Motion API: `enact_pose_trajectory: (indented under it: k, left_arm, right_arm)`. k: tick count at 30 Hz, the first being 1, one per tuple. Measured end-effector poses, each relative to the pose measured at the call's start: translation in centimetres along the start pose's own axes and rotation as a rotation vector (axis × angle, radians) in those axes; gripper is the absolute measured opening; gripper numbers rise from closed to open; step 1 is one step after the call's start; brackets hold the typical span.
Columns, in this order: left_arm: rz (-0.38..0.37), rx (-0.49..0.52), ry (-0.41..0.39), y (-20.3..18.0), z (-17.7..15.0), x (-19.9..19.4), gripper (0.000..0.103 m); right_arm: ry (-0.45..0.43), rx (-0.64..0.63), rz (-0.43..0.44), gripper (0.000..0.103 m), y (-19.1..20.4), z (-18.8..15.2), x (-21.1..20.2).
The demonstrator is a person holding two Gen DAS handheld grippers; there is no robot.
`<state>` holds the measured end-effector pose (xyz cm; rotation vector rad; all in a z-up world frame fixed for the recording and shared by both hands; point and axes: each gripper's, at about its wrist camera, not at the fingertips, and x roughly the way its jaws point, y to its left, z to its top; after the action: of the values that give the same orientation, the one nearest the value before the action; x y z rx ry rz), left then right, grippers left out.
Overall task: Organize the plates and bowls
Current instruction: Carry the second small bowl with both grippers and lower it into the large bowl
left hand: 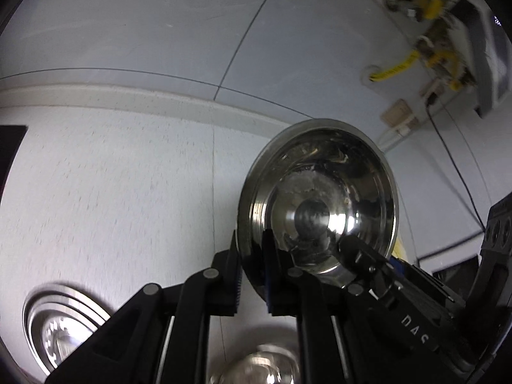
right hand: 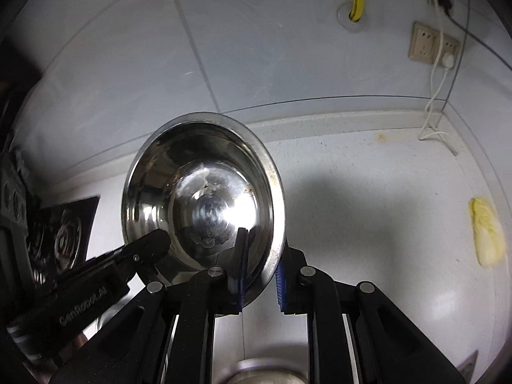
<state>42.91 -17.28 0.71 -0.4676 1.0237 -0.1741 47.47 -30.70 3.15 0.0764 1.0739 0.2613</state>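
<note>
- A shiny steel bowl is held in the air above a pale speckled counter, tilted so its hollow faces both cameras.
- The left gripper is clamped on the bowl's rim at its lower left; one blue-padded finger sits outside the wall, the other inside.
- The right gripper is clamped the same way on the opposite side of the rim, one finger inside the bowl and one outside.
- Each gripper shows in the other's view, its black finger tip reaching onto the bowl's edge.
- The bowl's inside is smeared with whitish residue near the middle.
- Below, on the counter, another steel dish with ringed walls lies at lower left, and the blurred rim of a further steel vessel sits at the bottom edge.
- Behind the counter stands a pale tiled wall with a beige socket and a white cord plugged in.
- A piece of pale cabbage lies on the counter, well apart to the right.
</note>
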Motion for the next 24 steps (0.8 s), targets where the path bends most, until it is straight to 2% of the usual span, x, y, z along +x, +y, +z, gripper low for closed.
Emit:
enact_pose_trajectory:
  k: [5,8,13,17,20,24]
  left_arm:
    - [-0.010,0.029,0.002,-1.2,-5.7,-3.5,0.010]
    - [-0.007,0.051,0.006,-1.4,-9.8,-4.1,0.010]
    - [-0.031,0.008,0.089,-0.5,-16.1,-2.2,0.010]
    - [-0.010,-0.009,0.146,-0.1,-19.5,-0.1,0.010]
    - [0.009,-0.011,0.165,0.3,-21.2,0.8,0.010]
    - [0.046,0.016,0.150,0.0,-22.6,2.0,0.010]
  right_arm:
    - [-0.005,-0.045,0.005,0.014,0.5,-5.3,-4.5]
    - [0.009,-0.040,0.016,0.014,-0.1,-8.2,-5.7]
    - [0.078,-0.020,0.014,0.014,-1.9,-13.5,-5.4]
    - [0.146,0.003,0.019,0.014,-3.0,-17.0,-4.4]
    - [0.187,0.027,0.034,0.014,-3.7,-18.9,-3.7]
    - [0.223,0.049,0.046,0.014,-4.3,-20.6,-2.5]
